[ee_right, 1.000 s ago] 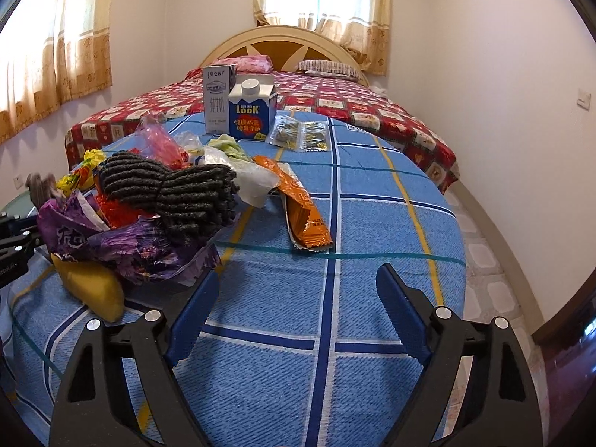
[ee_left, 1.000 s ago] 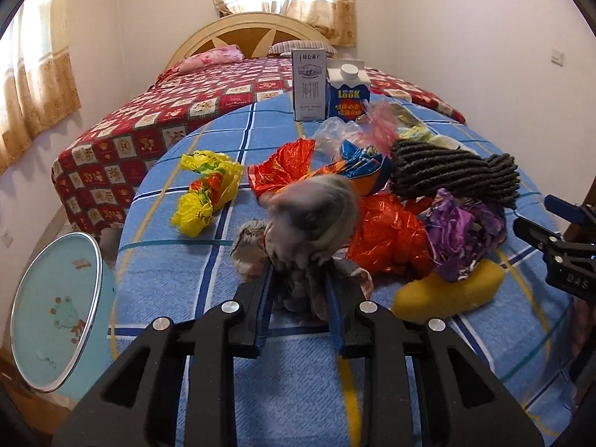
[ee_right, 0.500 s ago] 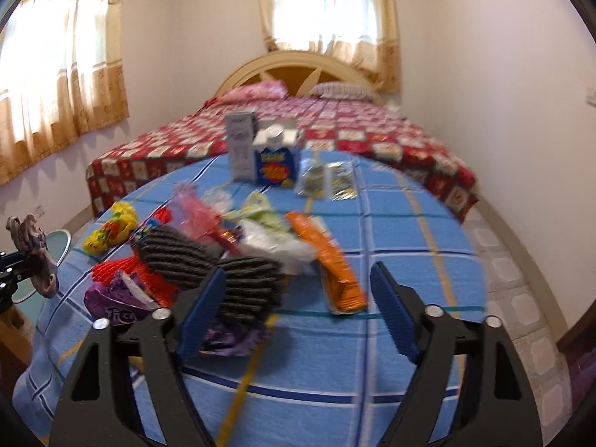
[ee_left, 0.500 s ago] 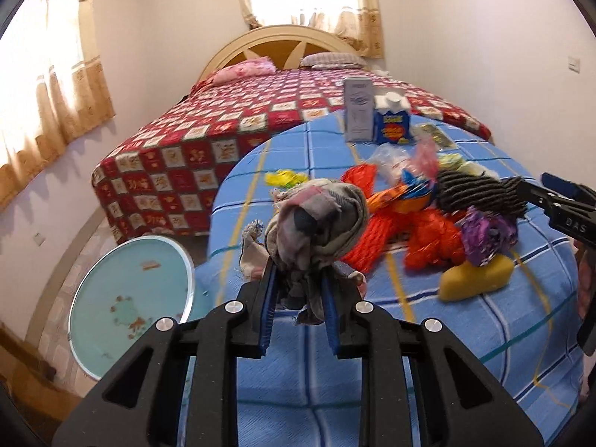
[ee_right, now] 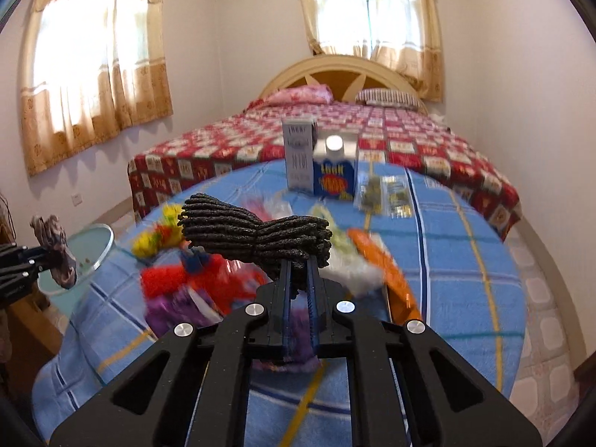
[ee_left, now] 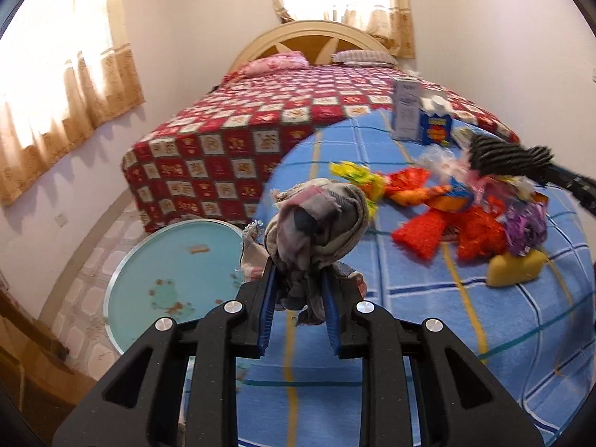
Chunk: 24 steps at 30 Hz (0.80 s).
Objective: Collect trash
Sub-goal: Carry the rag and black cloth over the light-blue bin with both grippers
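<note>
My left gripper [ee_left: 298, 283] is shut on a crumpled grey-pink rag [ee_left: 316, 227] and holds it above the table's left edge, near the light-blue round bin [ee_left: 167, 272] on the floor. My right gripper [ee_right: 298, 272] is shut on a black ribbed knitted cloth [ee_right: 253, 231] and holds it lifted over the pile of wrappers [ee_right: 193, 283]. The rag also shows at the far left of the right wrist view [ee_right: 56, 249]. The knitted cloth shows at the right of the left wrist view [ee_left: 506, 158].
The round table has a blue plaid cloth [ee_left: 409, 335]. On it lie red, orange, yellow and purple wrappers [ee_left: 439, 223], a yellow sponge [ee_left: 517, 270], two cartons [ee_right: 320, 164] and clear packets [ee_right: 383, 193]. A bed with a red quilt [ee_left: 260, 130] stands behind.
My right gripper has shut on the black knitted cloth and lifted it off the pile. My left gripper has carried the rag further left, toward the bin.
</note>
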Motion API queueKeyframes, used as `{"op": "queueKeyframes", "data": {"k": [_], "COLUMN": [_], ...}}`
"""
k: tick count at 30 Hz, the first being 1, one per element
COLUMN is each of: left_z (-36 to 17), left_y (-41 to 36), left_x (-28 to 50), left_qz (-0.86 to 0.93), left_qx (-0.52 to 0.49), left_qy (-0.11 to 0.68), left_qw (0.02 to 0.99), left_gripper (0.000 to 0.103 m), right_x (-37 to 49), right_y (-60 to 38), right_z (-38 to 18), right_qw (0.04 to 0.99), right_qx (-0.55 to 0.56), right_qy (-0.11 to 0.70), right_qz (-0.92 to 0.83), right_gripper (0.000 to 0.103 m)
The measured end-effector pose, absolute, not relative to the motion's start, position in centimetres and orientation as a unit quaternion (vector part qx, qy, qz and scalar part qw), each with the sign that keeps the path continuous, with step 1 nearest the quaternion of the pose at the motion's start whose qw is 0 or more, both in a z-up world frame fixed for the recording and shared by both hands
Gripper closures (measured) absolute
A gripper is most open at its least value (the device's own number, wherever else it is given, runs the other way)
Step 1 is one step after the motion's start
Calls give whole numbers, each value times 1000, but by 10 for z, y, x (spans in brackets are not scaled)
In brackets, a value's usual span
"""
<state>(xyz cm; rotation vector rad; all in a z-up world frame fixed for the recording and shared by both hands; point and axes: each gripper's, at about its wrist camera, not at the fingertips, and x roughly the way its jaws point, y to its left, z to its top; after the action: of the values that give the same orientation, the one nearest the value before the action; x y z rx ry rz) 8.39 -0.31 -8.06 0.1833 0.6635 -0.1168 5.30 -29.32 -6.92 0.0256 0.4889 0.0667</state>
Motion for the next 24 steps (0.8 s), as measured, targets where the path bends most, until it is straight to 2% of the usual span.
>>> {"op": "queueKeyframes", "data": {"k": [10, 24], "left_z": [-73, -85], "left_y": [48, 106], "left_x": [98, 107], "left_qz": [15, 92], "left_qx": [69, 64], "left_qy": [328, 348], "left_qw": [942, 931], "left_gripper": [80, 79], "right_x": [82, 148], "right_y": [-250, -134], "right_z": [-46, -63], "right_qw": [971, 947], "right_qx": [-7, -63], "right_qy": [230, 270], "right_qz": [66, 160], "right_gripper": [94, 94]}}
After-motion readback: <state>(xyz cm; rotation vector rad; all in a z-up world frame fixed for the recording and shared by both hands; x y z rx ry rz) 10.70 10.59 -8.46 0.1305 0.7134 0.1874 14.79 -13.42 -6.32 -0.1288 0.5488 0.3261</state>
